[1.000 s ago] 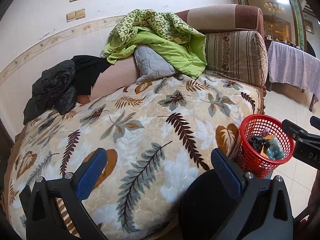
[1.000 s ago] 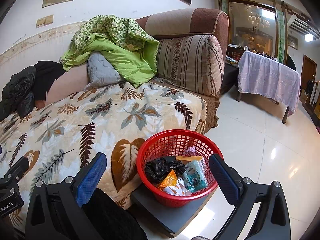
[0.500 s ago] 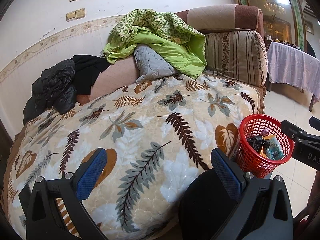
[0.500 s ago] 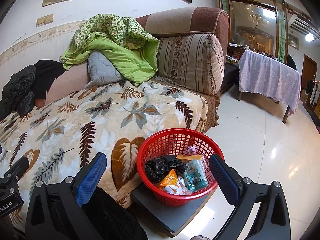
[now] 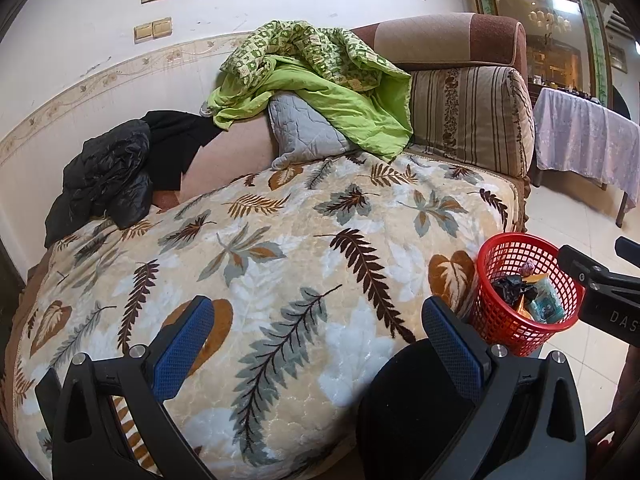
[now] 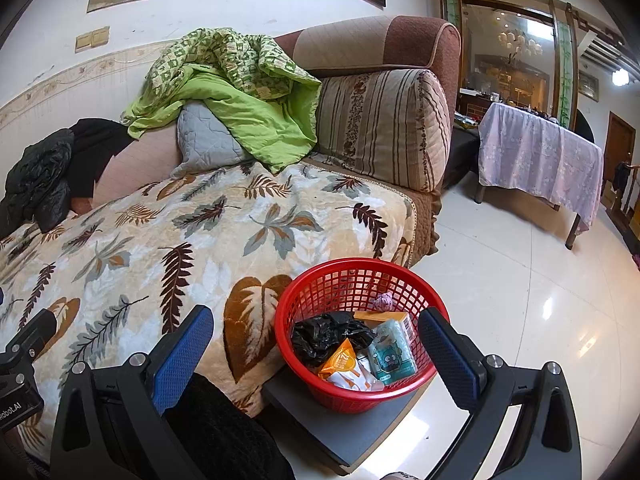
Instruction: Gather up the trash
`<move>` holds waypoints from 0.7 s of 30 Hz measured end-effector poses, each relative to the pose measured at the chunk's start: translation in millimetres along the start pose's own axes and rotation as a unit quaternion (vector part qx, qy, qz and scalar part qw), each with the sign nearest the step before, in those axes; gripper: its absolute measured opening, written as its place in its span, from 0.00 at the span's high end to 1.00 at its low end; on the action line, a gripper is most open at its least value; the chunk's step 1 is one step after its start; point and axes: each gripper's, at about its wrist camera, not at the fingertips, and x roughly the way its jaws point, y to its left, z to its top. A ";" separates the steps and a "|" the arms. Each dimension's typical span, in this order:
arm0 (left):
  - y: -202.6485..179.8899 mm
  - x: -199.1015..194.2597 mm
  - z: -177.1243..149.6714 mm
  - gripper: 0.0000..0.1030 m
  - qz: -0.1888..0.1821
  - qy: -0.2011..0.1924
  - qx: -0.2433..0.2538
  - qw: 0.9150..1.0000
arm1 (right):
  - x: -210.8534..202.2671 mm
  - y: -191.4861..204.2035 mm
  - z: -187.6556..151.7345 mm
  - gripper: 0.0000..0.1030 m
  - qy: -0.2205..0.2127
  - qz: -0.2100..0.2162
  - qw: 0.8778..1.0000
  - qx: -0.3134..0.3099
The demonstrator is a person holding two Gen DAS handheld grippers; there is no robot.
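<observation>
Red mesh basket (image 6: 356, 332) sits on a grey board (image 6: 340, 424) on the floor, just beside the sofa's leaf-print blanket (image 6: 192, 240). Inside: black bag (image 6: 324, 336), orange wrapper (image 6: 340, 360), teal packet (image 6: 390, 354). Right tool (image 6: 316, 356) hangs above the basket, blue pads spread, holding nothing. Left tool (image 5: 316, 350) spread over the blanket, empty.

Soft, even daylight fills both sharp views, with bright glare patches on the glossy floor (image 6: 548, 308), a glowing chandelier (image 6: 516, 46) in the far room, and strong fisheye bending and black vignetting at the corners
</observation>
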 end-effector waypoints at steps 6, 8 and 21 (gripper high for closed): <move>0.1 0.3 0.0 0.00 0.000 -0.001 -0.001 1.000 | 0.7 0.7 -0.4 0.00 0.000 0.000 1.000 -0.002; 0.4 0.1 -0.1 0.00 0.001 -0.001 -0.001 1.000 | 0.1 1.1 -0.2 0.00 0.000 0.000 1.000 -0.001; 1.3 0.3 -0.9 0.00 -0.001 -0.001 -0.002 1.000 | 0.8 5.9 0.6 0.00 -0.001 0.003 1.000 -0.006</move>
